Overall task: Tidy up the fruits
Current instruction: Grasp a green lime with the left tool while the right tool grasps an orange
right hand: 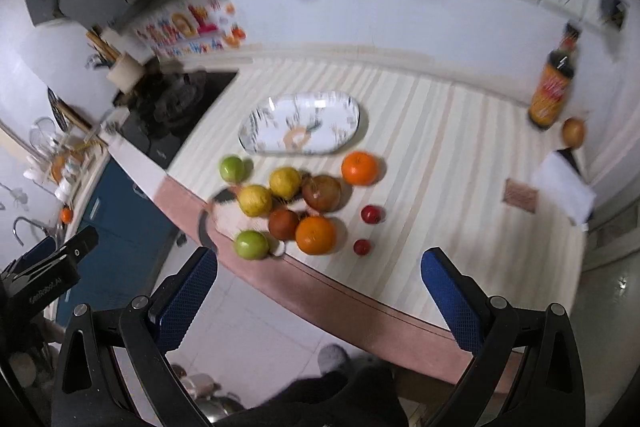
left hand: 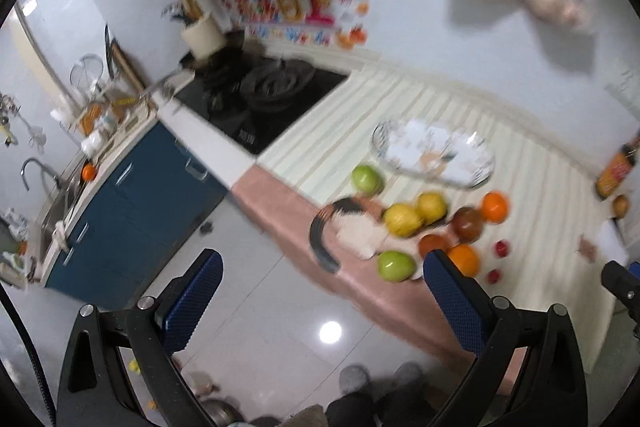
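Both grippers hang high above the floor, short of the counter (right hand: 440,155), tilted down toward it. The left gripper (left hand: 322,301) and right gripper (right hand: 320,295) each gape wide, holding nothing. The fruits (right hand: 300,203) cluster near the counter's front edge: 2 green, 2 yellow, 2 orange, 2 brown, 2 small red. The plate (right hand: 300,125) lies just behind them.

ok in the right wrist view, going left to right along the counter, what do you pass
stove → green apple → patterned tray → orange → small brown square → white cloth, with the sauce bottle behind it
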